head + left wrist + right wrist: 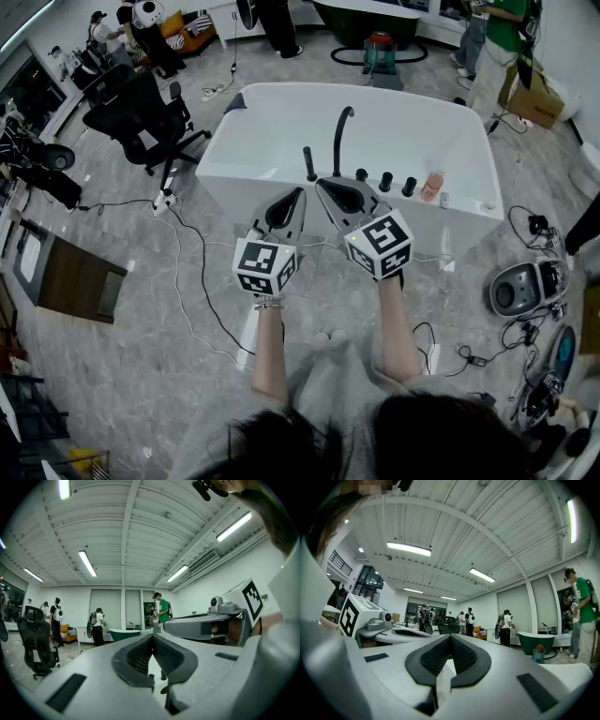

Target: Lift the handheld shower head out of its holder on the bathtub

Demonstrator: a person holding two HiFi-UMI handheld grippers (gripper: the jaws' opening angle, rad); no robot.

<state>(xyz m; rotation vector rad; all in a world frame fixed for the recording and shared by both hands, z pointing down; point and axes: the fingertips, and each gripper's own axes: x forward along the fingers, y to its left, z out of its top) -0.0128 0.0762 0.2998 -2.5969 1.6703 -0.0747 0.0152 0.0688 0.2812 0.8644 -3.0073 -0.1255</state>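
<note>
Floor (141, 375): grey, glossy, stone-patterned; thin black cables (202, 272) snake across it.
Chair (141, 117): black office chair on a star base, well left of the tub.
Tub (469, 141): white, smooth and shiny, a rounded rectangle with a broad flat rim on my side.
Left claw (298, 194) (152, 637): matte grey plastic shell tapering to a point, with black ribbed pads inside. A white cube (265, 265) with black square markers sits at my wrist. I hold the claw level. Its jaws meet at the tips with nothing gripped, and only a small teardrop gap is left behind them. From the head view the tips reach the tub's near rim.
Shower head (308, 162): a slim black matte rod, upright in its holder on the near rim. It stands just past the tips of both my claws, in the space between them, and neither claw grips it.
Right claw (323, 185) (451, 637): same grey shell and ribbed black pads, held level just right of my left claw. Its jaws are pressed together and empty, with the tips angled in toward the shower head.
Spout (342, 127): thin black tube arching over the basin, just right of the shower head.
Knobs (385, 180): three short black cylinders in a row on the rim.
Bottle (432, 186): small, pinkish and round-bodied, beside the last knob.
</note>
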